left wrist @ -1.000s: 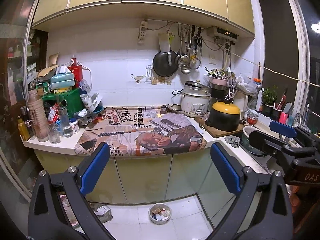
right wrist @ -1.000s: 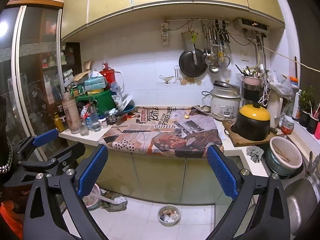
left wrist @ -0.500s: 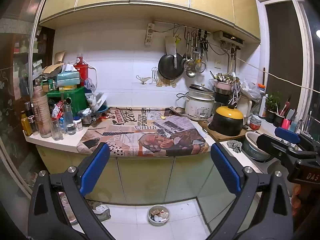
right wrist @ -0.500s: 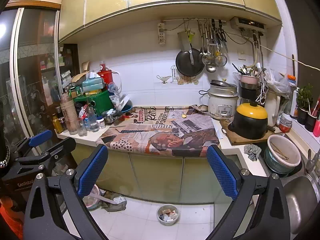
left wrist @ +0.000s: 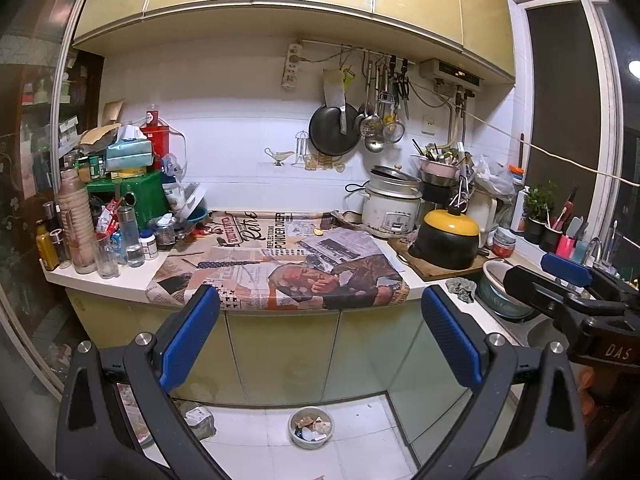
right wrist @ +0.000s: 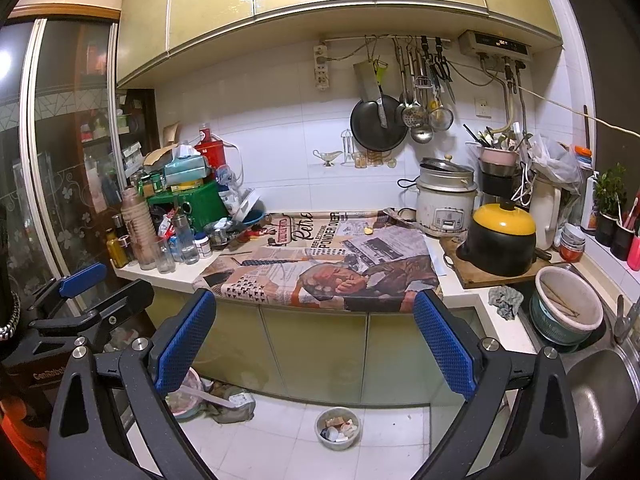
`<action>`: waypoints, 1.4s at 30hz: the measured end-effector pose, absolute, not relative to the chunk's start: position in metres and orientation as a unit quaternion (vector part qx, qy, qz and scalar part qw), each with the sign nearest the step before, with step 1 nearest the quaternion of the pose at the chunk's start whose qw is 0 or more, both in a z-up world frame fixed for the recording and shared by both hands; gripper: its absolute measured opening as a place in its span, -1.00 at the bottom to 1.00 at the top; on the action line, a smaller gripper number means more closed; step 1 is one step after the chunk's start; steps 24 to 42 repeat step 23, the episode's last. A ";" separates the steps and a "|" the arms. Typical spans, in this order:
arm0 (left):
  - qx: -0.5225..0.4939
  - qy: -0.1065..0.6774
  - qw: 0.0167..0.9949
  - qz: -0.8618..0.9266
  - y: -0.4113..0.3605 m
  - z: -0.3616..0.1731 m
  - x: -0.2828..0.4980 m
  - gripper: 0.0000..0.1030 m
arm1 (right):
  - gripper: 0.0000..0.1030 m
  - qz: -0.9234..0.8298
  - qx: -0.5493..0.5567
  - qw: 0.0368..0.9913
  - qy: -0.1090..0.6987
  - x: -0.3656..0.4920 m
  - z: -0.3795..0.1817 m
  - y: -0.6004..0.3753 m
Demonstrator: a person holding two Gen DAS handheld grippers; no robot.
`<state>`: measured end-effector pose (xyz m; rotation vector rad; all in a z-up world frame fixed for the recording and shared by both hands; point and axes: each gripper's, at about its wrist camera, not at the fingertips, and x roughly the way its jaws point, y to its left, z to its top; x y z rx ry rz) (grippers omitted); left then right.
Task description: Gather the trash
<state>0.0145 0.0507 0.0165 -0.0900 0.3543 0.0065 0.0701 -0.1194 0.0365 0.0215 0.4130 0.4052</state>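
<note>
Facing newspaper-covered counter (left wrist: 280, 276) edge, both grippers spread

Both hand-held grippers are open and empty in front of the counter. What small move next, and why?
Probably lower the right hand-held gripper toward the small bowl of scraps on the floor tiles. It holds nothing, and that bowl lies just below and ahead of it.

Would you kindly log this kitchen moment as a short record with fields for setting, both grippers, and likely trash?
setting: kitchen counter covered by newspaper
left gripper: open, empty, held back from the counter
right gripper: open, empty, held back from the counter
floor: bowl holding scraps, below the cabinets
counter trash candidate: crumpled rag near the sink
pot: black, yellow lid, on wooden board
</note>
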 end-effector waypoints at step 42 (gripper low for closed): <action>-0.049 0.194 0.980 -0.002 0.051 0.011 0.049 0.98 | 0.91 0.192 0.023 0.957 0.216 0.086 0.039 -0.101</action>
